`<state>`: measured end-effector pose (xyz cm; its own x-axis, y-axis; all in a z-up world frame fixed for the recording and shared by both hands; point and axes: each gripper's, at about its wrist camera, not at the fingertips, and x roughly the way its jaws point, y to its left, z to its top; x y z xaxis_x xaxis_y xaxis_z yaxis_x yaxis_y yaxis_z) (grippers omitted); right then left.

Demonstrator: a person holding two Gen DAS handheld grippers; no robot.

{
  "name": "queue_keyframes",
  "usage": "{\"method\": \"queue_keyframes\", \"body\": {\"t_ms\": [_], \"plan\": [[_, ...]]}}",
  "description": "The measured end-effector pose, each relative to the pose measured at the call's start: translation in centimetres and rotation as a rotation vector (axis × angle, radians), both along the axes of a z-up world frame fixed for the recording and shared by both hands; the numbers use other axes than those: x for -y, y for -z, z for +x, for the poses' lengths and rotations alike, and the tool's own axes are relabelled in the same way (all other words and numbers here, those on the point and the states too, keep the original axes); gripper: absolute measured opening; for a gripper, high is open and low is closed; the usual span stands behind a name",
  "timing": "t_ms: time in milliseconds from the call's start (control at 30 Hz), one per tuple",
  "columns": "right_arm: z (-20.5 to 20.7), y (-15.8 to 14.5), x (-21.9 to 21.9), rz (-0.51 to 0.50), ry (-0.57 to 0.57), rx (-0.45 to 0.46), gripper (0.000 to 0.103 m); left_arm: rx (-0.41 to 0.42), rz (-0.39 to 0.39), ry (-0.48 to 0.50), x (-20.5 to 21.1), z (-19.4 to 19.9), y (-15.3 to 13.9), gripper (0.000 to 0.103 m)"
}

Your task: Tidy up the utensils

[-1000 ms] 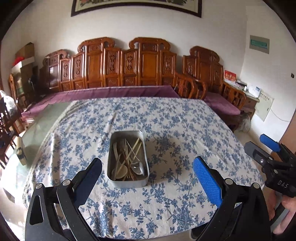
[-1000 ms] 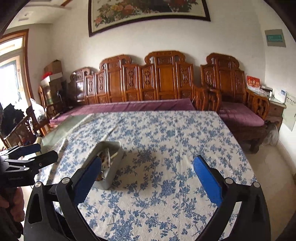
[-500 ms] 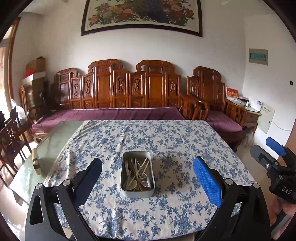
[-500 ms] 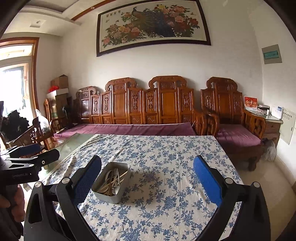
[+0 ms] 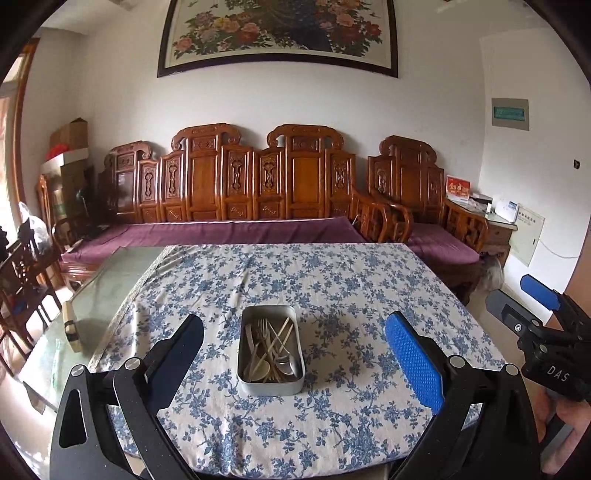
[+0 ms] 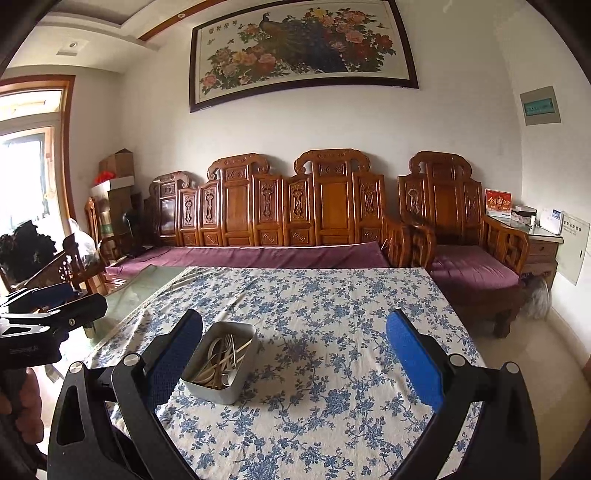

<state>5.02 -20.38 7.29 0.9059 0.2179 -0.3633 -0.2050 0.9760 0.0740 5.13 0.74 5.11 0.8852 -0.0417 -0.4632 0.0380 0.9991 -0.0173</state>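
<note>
A: What is seen, from the largest thing down?

B: A carved reddish wooden bench with purple cushions [image 5: 236, 206] is set along the far wall, under a framed flower painting [image 5: 280, 33]. In front of it a table covered by a white cloth printed with blue flowers [image 5: 332, 280] is shown, with a bare glass strip of tabletop [image 5: 107, 280] left uncovered on the left side.

A: And the task's thing?

B: A shallow rectangular grey metal tin with rounded corners [image 5: 270, 384] is placed on the cloth, near the front edge and about midway across in the left wrist view. It is filled with a loose pile of utensils [image 5: 271, 350]: a metal fork, a metal spoon, a pale spoon and pale chopsticks can be made out.

A: Which way is it laid?

B: Its long axis is run from the near edge toward the bench. The spoon bowls are gathered at the near end; the fork tines are pointed toward the far end, and the chopsticks are crossed at slight angles.

A: The grippers?

B: The left gripper [image 5: 295, 354] is held above the near table edge with its blue-padded fingers [image 5: 413, 362] spread wide, nothing between them. The right gripper [image 6: 295, 354] is likewise spread wide and empty, with the tin [image 6: 221, 387] seen just beside its left finger.
</note>
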Motion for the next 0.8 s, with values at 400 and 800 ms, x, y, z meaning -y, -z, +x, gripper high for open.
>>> {"method": "queue_keyframes", "body": {"t_ms": [400, 800], "plan": [[0.11, 0.22, 0.13, -0.001, 0.0, -0.002, 0.1, 0.004, -0.002, 0.007, 0.1, -0.4, -0.1, 0.095], [0.11, 0.32, 0.11, 0.0, -0.001, -0.004, 0.1, 0.006, -0.001, 0.01, 0.15, -0.49, -0.2, 0.095]]}}
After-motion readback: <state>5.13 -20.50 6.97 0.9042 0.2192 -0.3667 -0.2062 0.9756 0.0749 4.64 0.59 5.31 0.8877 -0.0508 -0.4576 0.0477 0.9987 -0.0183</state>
